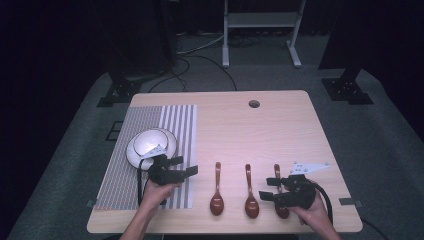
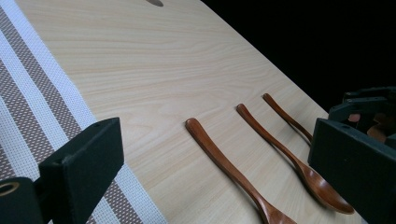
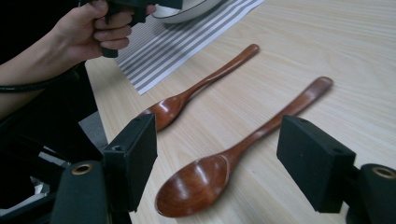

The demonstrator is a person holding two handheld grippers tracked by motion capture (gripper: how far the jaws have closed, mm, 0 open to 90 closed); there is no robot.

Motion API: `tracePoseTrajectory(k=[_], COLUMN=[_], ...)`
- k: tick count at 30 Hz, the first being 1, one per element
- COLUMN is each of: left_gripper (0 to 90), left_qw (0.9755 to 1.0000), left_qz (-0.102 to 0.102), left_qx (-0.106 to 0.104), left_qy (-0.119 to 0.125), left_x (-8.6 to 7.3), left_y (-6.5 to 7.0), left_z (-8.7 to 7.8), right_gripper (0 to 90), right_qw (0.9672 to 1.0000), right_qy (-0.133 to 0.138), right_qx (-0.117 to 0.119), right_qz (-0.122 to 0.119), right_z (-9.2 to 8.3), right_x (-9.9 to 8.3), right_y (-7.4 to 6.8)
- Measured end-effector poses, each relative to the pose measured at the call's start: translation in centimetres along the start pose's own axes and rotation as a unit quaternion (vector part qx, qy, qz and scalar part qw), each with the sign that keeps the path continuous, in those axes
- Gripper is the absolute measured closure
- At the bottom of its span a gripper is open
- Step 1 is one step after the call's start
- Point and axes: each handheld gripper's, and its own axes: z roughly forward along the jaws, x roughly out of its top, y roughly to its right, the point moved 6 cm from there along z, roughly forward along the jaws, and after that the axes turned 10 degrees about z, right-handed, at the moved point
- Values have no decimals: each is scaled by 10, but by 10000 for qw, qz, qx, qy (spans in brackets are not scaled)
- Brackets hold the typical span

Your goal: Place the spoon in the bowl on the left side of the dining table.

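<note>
At the near edge of the pale wooden table (image 1: 280, 125), I hold my right gripper (image 1: 271, 189) low over three glossy reddish-brown wooden spoons. Its jaws stand wide apart and empty. Through the right gripper view, the middle spoon (image 3: 233, 151) lies straight ahead between the jaws, bowl nearest me, handle running away up the table. That long axis runs along the jaws' reach, not across the gap. The rightmost spoon (image 1: 280, 192) sits under this gripper in the high view, mostly hidden, so I can't be sure how it lies. The leftmost spoon (image 1: 217, 190) rests parallel, near the grey-and-white striped placemat (image 1: 175, 125). My left gripper (image 1: 186, 166), also open, hovers over the placemat beside the white bowl (image 1: 150, 145), farther off.
</note>
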Motion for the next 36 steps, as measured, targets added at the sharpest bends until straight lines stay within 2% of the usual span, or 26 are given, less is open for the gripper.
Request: tracePoseTrajectory(k=[11,17,28,29,31,35,36], left_gripper=[24,24,24,24,25,25,25], left_qw=[10000,9999,9999,9999,9999,9999,9999], left_qz=[-19,-6,-7,-6,-5,-18,-24], left_qx=[-14,-3,10,12,2,-7,-16], left_qy=[-44,-103,-113,-114,-111,-121,-134], left_x=[-1,-2,-2,-2,-2,-2,-2], left_y=[-1,-2,-3,-3,-3,-2,-2], left_z=[1,3,3,3,3,4,4], right_gripper=[279,314,405,405,449,479,494], right_qw=[9990,9971,9906,9906,9883,9865,9852], right_qy=[-299,-555,-1000,-1000,-1151,-1269,-1348], right_qx=[266,423,719,719,718,702,706], right_qz=[-197,-303,-595,-595,-691,-761,-793], right_z=[22,37,69,69,78,86,92], right_x=[7,5,6,6,5,4,3], right_y=[-17,-26,-51,-51,-56,-58,-60])
